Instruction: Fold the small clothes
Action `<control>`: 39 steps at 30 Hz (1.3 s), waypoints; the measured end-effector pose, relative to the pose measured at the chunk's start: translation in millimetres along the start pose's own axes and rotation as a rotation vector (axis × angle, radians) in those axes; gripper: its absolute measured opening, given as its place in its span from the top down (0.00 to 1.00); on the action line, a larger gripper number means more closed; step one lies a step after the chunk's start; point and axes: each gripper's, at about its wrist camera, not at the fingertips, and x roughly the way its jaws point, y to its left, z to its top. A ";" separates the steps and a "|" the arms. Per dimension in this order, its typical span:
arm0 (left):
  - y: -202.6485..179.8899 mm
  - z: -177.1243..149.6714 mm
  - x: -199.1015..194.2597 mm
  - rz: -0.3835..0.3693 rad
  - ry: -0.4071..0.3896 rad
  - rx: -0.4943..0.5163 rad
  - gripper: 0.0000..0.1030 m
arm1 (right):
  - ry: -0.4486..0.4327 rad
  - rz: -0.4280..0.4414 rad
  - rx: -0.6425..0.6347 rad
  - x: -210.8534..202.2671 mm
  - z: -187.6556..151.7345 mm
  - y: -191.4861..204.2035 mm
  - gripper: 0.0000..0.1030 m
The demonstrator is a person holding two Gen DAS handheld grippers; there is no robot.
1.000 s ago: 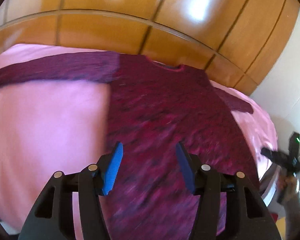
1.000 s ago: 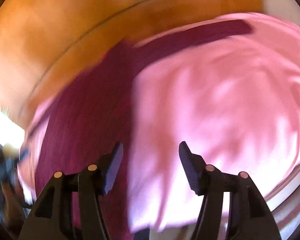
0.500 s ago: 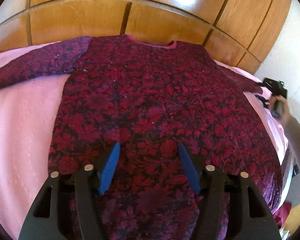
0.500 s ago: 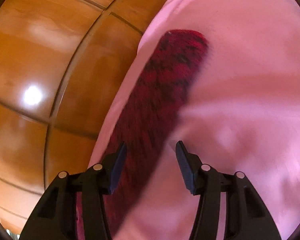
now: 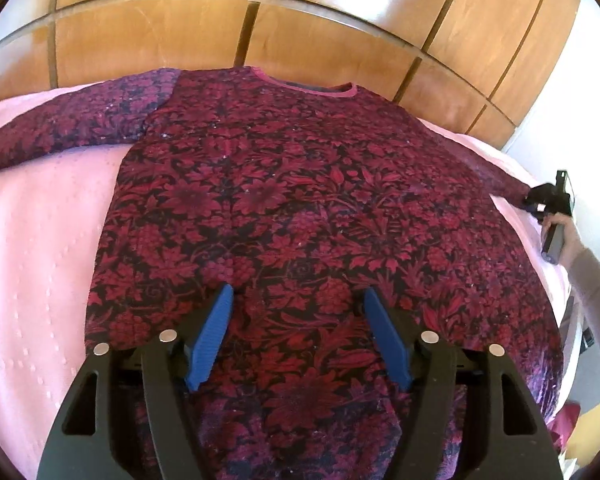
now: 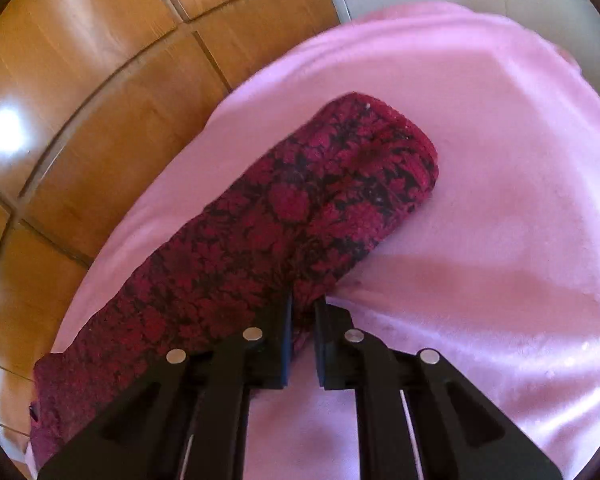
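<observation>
A dark red flower-patterned top lies flat on a pink bed cover, neck toward the wooden wall, both sleeves spread out. My left gripper hovers over the lower middle of the top; its jaws are opening, the blue pads stand wide apart and hold nothing. In the right wrist view my right gripper is shut on the edge of the top's right sleeve, a little back from the cuff. In the left wrist view that right gripper shows at the sleeve's end, held by a hand.
A glossy wooden panelled wall runs along the far side of the bed. A white wall stands to the right. The person's sleeve reaches in from the right edge. Bare pink cover lies beyond the sleeve.
My left gripper came down over the top's lower middle and its jaws widened. My right gripper swept to the right sleeve and closed on it.
</observation>
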 end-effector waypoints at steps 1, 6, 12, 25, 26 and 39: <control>0.6 0.6 -1.1 -0.006 0.001 -0.007 0.35 | 0.001 -0.005 -0.003 -2.2 0.6 4.6 0.92; 9.7 6.7 -12.2 -0.042 -0.008 -0.080 0.35 | -0.098 0.016 -0.138 -44.1 7.4 53.6 0.92; 25.7 21.8 -28.7 -0.051 -0.026 -0.156 0.35 | -0.182 0.159 -0.495 -98.8 -38.3 160.4 0.92; 60.8 59.3 -35.0 -0.196 -0.071 -0.366 0.35 | 0.088 0.386 -1.029 -72.6 -276.0 367.2 0.90; 62.2 61.7 -34.8 -0.205 -0.070 -0.373 0.35 | 0.095 0.393 -1.051 -72.8 -289.4 370.6 0.84; 55.5 139.5 23.4 -0.204 -0.030 -0.400 0.35 | 0.101 0.552 -0.812 -147.6 -219.4 241.1 0.26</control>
